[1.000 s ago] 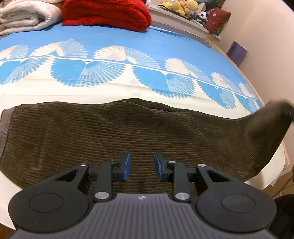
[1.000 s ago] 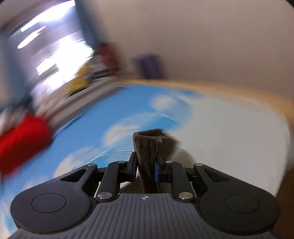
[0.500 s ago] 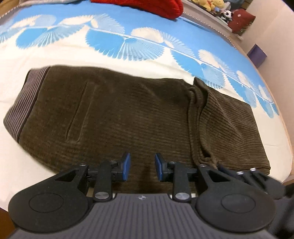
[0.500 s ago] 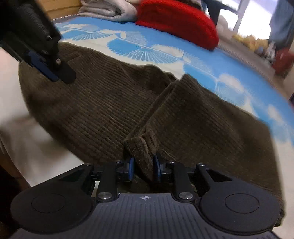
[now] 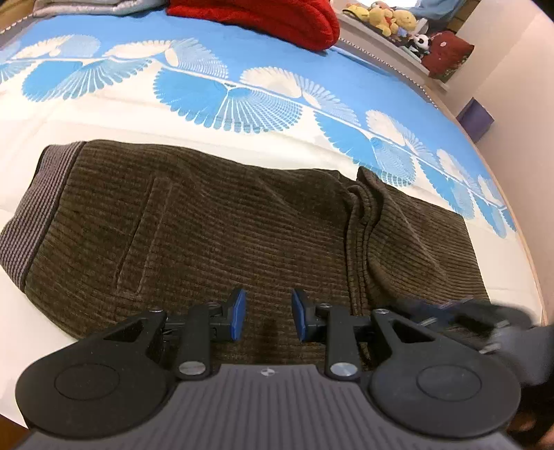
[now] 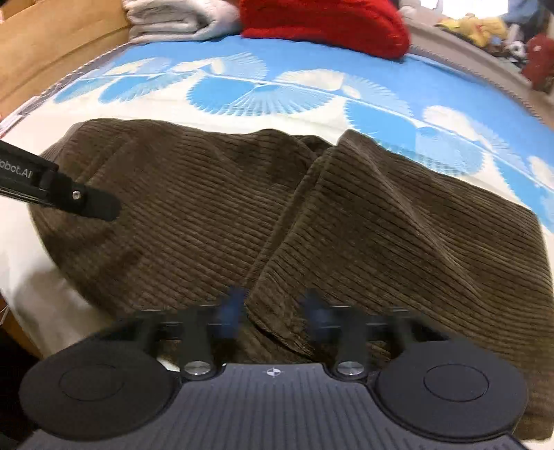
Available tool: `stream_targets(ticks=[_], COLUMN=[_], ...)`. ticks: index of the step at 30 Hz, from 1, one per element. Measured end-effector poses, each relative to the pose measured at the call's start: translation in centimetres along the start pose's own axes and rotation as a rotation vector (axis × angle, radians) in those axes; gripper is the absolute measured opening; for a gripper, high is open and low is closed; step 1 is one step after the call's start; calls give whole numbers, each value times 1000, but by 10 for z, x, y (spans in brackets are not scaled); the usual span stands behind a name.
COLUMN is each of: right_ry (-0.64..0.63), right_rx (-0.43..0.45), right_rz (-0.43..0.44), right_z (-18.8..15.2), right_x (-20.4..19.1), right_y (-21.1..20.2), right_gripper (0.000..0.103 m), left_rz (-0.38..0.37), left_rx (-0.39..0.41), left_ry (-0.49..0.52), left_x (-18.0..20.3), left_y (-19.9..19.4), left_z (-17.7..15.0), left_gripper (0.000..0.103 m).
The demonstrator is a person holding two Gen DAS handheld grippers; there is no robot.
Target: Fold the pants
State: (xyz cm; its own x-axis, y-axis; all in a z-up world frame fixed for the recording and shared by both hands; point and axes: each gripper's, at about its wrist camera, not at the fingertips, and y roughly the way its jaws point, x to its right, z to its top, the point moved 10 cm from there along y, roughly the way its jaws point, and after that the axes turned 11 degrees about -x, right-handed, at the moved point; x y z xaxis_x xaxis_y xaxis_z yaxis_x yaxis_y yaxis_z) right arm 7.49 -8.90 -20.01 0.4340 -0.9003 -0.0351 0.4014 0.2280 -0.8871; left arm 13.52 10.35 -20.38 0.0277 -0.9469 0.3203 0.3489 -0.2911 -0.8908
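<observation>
Brown corduroy pants (image 5: pixel 214 228) lie on the bed, the legs folded over from the right so the hem edge (image 5: pixel 360 221) rests across the middle; the grey waistband (image 5: pixel 38 197) is at the left. My left gripper (image 5: pixel 266 318) is open and empty above the pants' near edge. My right gripper (image 6: pixel 273 315) is open, its blurred fingers straddling the folded hem edge (image 6: pixel 284 249) without holding it. It shows blurred at the right of the left wrist view (image 5: pixel 460 318). The left gripper's finger (image 6: pixel 83 200) shows at the left of the right wrist view.
The bed has a blue and cream fan-pattern sheet (image 5: pixel 225 97). A red blanket (image 5: pixel 263 17) and folded light towels (image 6: pixel 180 17) lie at the far side. Stuffed toys (image 5: pixel 391 17) sit on a shelf beyond. The bed's near edge is just below the pants.
My right gripper carried the leg hems from the right over onto the pants' middle, then opened and let them go. My left gripper stayed open over the near edge.
</observation>
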Motion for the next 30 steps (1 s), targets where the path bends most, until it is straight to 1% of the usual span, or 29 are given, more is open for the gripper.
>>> stream_targets(ticks=[2, 3, 4, 5, 7, 8, 9, 10, 11, 12, 14, 15, 17, 18, 20, 21, 22, 23, 25, 26, 27, 29, 30], right_ry=[-10, -19, -44, -90, -193, -209, -213, -205, -190, -181, -191, -220, -273, -294, -318, -299, -269, -237, -159, -139, -165, -248, -239], right_rx=[79, 105, 110, 95, 19, 1, 1, 16, 34, 36, 19, 2, -23, -22, -26, -15, 5, 44, 131, 143, 117, 32, 28], right_rz=[-8, 11, 21, 15, -28, -39, -56, -75, -87, -87, -82, -95, -82, -80, -68, -49, -60, -72, -29, 2, 17, 31, 17], right_z=[7, 6, 4, -4, -23, -29, -33, -33, -31, -31, -31, -33, -32, -29, -22, -15, -6, 3, 15, 12, 3, -21, -26], right_x=[1, -2, -6, -13, -24, -26, -27, -27, -27, -29, -37, -41, -47, -47, -42, -37, -29, -21, -15, -19, -26, -40, -37], right_y=[-29, -42, -46, -44, -23, -16, -10, -9, -10, -9, -2, 2, 6, 6, -1, -9, -19, -34, -65, -71, -68, -50, -47], right_gripper=[13, 13, 13, 14, 19, 24, 37, 45, 58, 65, 65, 62, 60, 51, 27, 0, 0, 1, 1, 1, 1, 2, 2], left_rz=[-5, -5, -3, 2, 14, 17, 19, 19, 20, 24, 35, 40, 45, 48, 47, 46, 43, 40, 34, 32, 33, 29, 23], left_rx=[5, 5, 6, 5, -1, -6, -10, -13, -14, -11, -7, -8, -12, -10, -2, 2, 6, 8, 11, 11, 10, 3, -2], left_ry=[-3, -5, -6, -8, -15, -17, -18, -15, -10, -1, 11, 10, 2, -3, -12, -15, -17, -18, -15, -11, -7, -1, 0], left_x=[-1, -1, -1, -1, -3, -3, -3, -3, -2, -1, -2, -3, -6, -7, -9, -9, -9, -8, -6, -4, -3, 1, 3], left_y=[-2, -2, -2, -1, 1, 1, 2, 3, 2, 2, 1, 1, 2, 2, 1, 0, -1, -2, -3, -2, -1, 3, 5], left_z=[0, 1, 1, 2, 0, -1, -3, -5, -6, -7, -8, -9, -9, -9, -7, -7, -6, -6, -6, -5, -5, -6, -7], left_gripper=[32, 32, 32, 32, 32, 32, 32, 32, 32, 32, 32, 32, 32, 32, 32, 32, 32, 32, 32, 32, 32, 32, 32])
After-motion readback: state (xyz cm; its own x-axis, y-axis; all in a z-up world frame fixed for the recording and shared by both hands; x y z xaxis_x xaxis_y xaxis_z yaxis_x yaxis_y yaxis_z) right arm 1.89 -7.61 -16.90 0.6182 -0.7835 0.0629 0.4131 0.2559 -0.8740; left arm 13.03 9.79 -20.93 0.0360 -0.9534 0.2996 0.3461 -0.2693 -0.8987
